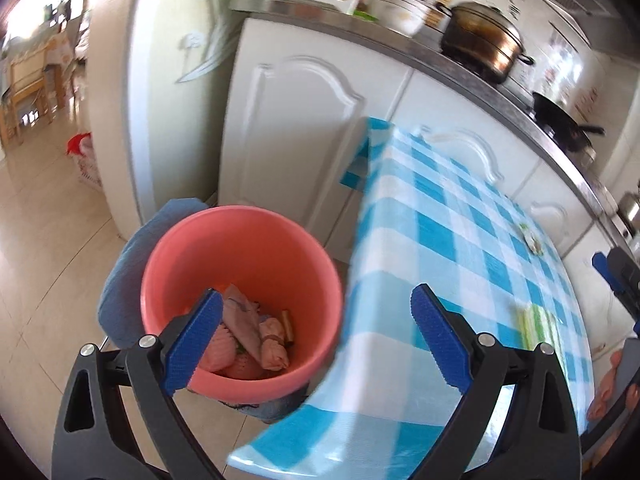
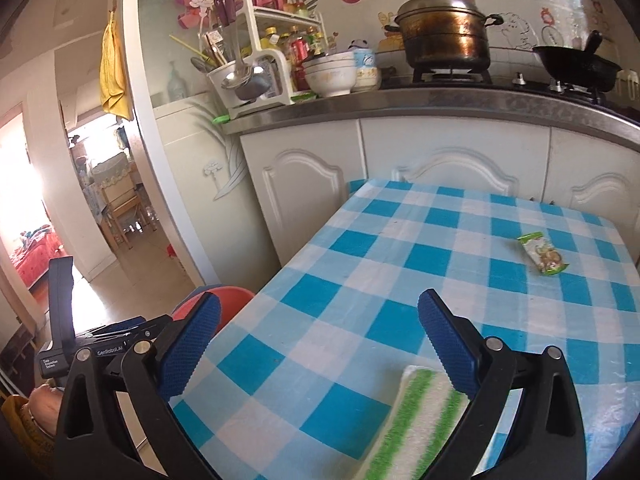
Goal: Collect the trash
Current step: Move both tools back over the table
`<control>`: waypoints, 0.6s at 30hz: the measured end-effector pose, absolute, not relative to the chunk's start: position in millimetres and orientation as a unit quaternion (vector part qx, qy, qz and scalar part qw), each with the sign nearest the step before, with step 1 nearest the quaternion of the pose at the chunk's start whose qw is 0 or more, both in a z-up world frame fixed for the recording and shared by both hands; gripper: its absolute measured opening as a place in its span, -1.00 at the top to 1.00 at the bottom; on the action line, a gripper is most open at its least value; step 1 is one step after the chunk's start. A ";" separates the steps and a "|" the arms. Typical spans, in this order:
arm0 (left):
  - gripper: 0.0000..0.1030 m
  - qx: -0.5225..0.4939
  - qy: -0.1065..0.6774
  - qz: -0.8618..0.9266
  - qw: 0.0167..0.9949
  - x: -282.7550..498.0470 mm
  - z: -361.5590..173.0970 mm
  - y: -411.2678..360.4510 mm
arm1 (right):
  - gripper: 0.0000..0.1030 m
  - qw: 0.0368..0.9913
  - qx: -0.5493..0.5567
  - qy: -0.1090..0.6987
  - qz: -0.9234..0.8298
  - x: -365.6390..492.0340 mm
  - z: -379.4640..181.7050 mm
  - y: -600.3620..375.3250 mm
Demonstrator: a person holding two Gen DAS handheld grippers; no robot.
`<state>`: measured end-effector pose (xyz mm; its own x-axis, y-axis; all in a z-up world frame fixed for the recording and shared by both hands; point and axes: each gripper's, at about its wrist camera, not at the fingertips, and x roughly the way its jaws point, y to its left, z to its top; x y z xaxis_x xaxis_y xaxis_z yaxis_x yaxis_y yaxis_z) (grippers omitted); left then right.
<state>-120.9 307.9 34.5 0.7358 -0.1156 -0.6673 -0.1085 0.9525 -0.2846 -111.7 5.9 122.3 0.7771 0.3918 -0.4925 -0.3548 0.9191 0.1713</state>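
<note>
The left gripper (image 1: 316,344), its blue ribbed pads spread wide and holding nothing, hangs above the rim of a round salmon-pink plastic bucket (image 1: 244,248) that stands on the tiled floor against the hanging edge of a blue-and-white checked tabletop (image 1: 440,248); crumpled pinkish wrappers and paper scraps (image 1: 252,328) lie heaped at the bottom of the bucket, and a blue cloth (image 1: 132,256) is draped around its outer side. The right gripper (image 2: 320,344), jaws likewise wide apart and empty, is poised over the near part of the same tabletop, with a green-and-white striped sponge cloth (image 2: 420,412) lying just under its right finger. Farther along the cloth-covered tabletop, well apart from both grippers, lies a small green-and-white snack wrapper (image 2: 542,254), flat and alone near the far right corner. Behind the tabletop run white panelled cabinet doors (image 2: 304,184) under a steel-edged counter, where a tarnished lidded steamer pot (image 2: 444,32) sits on a gas burner beside a black wok (image 2: 576,66), stacked white bowls (image 2: 332,72) and a white rack of bottles and utensils
</note>
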 end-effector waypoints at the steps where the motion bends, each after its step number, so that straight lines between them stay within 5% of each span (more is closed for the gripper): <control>1: -0.88 -0.150 0.365 -0.011 0.919 -120.8 35.9 300.1 | -0.91 0.946 0.032 0.264 0.187 -114.6 123.9 -1.2; 18: -0.92 -0.089 0.386 -0.129 0.909 -132.1 51.2 179.8 | -0.91 0.973 0.041 0.225 0.039 -164.3 126.2 -114.1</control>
